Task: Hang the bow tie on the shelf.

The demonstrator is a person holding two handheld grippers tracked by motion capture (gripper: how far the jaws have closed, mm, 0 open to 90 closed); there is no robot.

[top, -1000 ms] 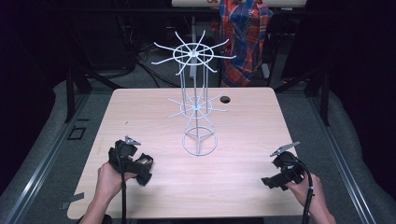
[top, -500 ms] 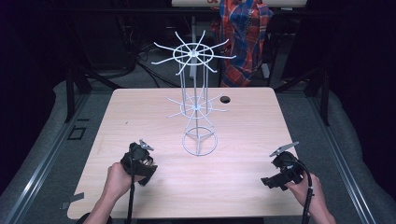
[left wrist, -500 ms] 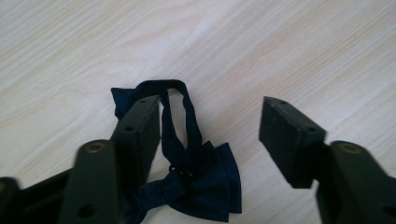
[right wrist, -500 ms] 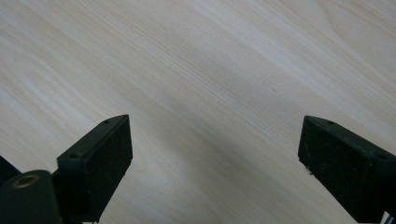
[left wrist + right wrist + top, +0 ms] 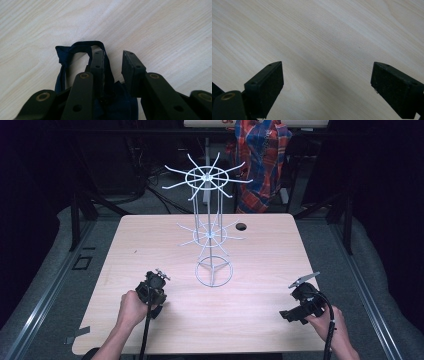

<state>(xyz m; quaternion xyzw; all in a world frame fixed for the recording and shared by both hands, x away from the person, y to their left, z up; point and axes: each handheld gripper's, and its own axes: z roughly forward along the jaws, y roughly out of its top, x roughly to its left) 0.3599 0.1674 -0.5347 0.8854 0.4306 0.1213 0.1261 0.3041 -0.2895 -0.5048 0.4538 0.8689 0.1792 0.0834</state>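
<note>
The pick-up is in hand: the left tongs (image 5: 112, 67), just closing to a narrow gap, are lowered over a dark strap (image 5: 82, 47) lying on the tabletop (image 5: 260, 250) at 7 o'clock of the wire rack (image 5: 210, 230), though a firm grip cannot be told, while the right tongs (image 5: 327, 85) are held wide and empty, and a full pinch is judged needed before lifting.

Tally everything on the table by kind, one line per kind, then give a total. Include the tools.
White wire rack: 1
Dark blue fabric item with a strap loop, lying at the left tool: 1
Hand-held tools: 2, the left tool and the right tool
Total: 4
</note>
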